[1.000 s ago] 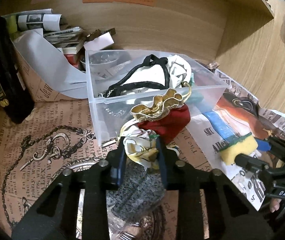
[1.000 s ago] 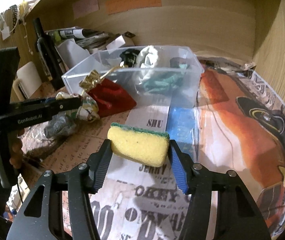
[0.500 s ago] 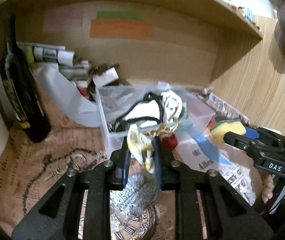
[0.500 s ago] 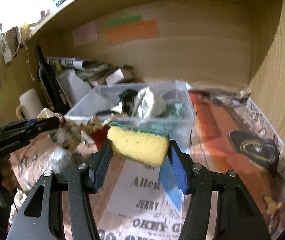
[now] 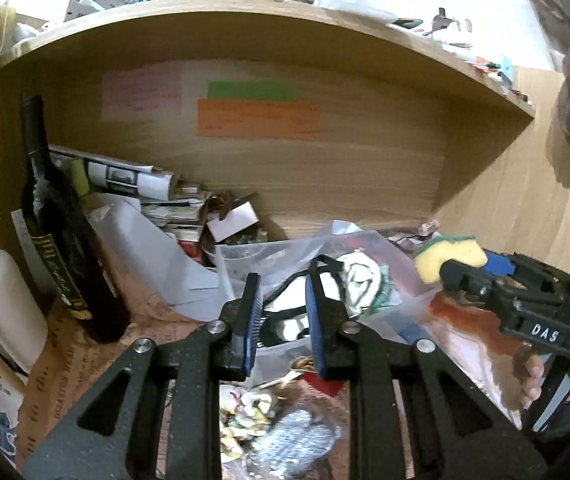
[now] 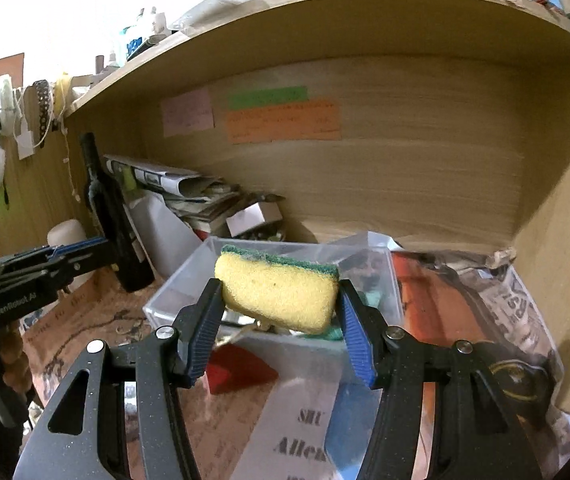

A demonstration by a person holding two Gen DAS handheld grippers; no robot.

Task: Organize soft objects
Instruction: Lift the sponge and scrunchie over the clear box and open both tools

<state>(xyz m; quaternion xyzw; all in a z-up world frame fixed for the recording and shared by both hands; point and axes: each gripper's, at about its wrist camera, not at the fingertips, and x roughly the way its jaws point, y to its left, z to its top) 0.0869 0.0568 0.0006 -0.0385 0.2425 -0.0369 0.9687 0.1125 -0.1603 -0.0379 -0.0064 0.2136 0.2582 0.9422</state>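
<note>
The yellow sponge [image 6: 279, 294] with its green scouring face sits clamped between the blue-padded fingers of the right gripper [image 6: 281, 324], held in the air just in front of and above the near wall of the clear plastic bin [image 6: 173, 292]. In the left wrist view the same sponge [image 5: 451, 258] shows at the right, level with the bin's far corner.

The left gripper [image 5: 283, 312] stands with its jaws apart and nothing between them; it hovers over the near edge of the bin [image 5: 245, 252]. Below it on the printed paper lie a cream-and-yellow patterned cloth [image 5: 245, 408], a grey knitted piece [image 5: 293, 440] and a red pouch with a gold frill [image 5: 321, 380], all outside the bin, close against its front wall.

Inside the bin, a white crumpled cloth [image 5: 359, 284], a black strap [image 5: 285, 312] and something teal [image 5: 381, 300] are already gathered, so part of the sorting looks done. What seems left: the sponge needs dropping in, and the three soft pieces on the paper need collecting. The task looks roughly midway.

Around this, a dark wine bottle [image 5: 61, 248] stands at the left beside a white mug [image 5: 5, 312], with rolled newspapers [image 5: 133, 180] stacked against the wooden back panel.
</note>
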